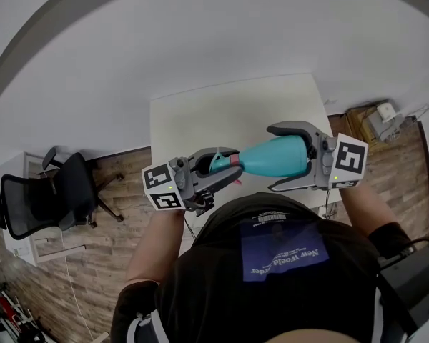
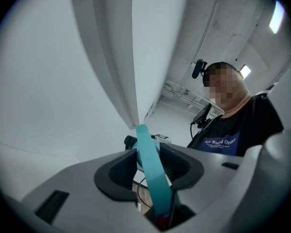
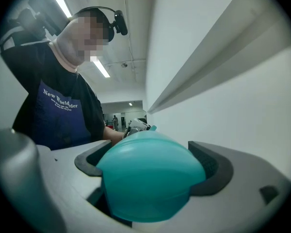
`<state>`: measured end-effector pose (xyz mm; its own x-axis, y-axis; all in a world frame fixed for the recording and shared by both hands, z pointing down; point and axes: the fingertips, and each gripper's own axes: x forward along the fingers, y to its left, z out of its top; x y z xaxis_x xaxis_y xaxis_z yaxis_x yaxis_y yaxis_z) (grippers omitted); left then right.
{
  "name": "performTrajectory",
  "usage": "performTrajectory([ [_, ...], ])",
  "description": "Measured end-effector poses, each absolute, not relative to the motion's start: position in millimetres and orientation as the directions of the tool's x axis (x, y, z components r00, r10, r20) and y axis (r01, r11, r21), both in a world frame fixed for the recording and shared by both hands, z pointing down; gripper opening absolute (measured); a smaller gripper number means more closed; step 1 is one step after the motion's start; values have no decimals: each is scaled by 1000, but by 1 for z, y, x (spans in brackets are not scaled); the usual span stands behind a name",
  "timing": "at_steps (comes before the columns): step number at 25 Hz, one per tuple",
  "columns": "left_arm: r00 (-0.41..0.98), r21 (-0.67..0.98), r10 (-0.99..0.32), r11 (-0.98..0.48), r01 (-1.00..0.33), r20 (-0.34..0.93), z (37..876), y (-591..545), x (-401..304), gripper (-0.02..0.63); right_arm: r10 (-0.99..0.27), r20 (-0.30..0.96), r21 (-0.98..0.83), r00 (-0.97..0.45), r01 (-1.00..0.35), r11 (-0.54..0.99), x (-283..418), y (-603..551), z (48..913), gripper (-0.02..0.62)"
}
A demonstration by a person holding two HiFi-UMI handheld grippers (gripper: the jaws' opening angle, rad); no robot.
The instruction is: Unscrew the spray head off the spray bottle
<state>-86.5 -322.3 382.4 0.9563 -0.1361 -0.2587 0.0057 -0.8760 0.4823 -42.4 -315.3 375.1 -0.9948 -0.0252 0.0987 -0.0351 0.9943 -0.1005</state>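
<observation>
Holding a teal spray bottle level in the air above a white table, a person braced it between two hand-held grippers. The left gripper had its jaws drawn narrow onto the spray head, with the teal trigger running up between the two dark pads. The right gripper stood with its jaws spread wide. The bottle's rounded body lay between them, base toward the jaw roots, and a sliver of space on either side in the head view suggested the pads were not pressing.

The bottle looked like thin moulded plastic, probably light and smooth-skinned. It seemed apt to turn or slide in a loose hold, and its walls might give under a hard squeeze. Whether it held liquid could not be told through the opaque wall. The broad part of the body, centred between the right pads, seemed the surest place to brace it. On the head, the red collar at the left jaw tips looked the better purchase for turning, since the trigger would likely hinge rather than carry the twist.
</observation>
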Motion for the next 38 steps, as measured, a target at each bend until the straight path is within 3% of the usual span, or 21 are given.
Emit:
performTrajectory([
  [5,972,412,-106,-911,-10,-212,377,-317,-85,153,-24,50,-156,-998,-32,987,-40,-321,371,468],
  [14,991,126,-131,-984,-126,-39,378,-305,-81,156,4,44,-247,-999,-7,969,-41,-319,378,466],
  [19,990,71,-139,-988,-138,-10,376,-305,-80,156,14,54,-249,-998,0,969,-41,-320,376,466],
  [28,991,126,-133,-983,-132,-6,383,-304,-78,158,21,62,-277,-998,3,961,-39,-318,383,466],
  [32,988,375,-113,-925,-65,-108,382,-309,-80,156,7,63,-254,-998,-9,967,-37,-314,385,466],
  [38,946,678,-162,-731,75,-279,382,-322,-86,153,-43,113,-31,-993,-47,998,-39,-311,379,466],
])
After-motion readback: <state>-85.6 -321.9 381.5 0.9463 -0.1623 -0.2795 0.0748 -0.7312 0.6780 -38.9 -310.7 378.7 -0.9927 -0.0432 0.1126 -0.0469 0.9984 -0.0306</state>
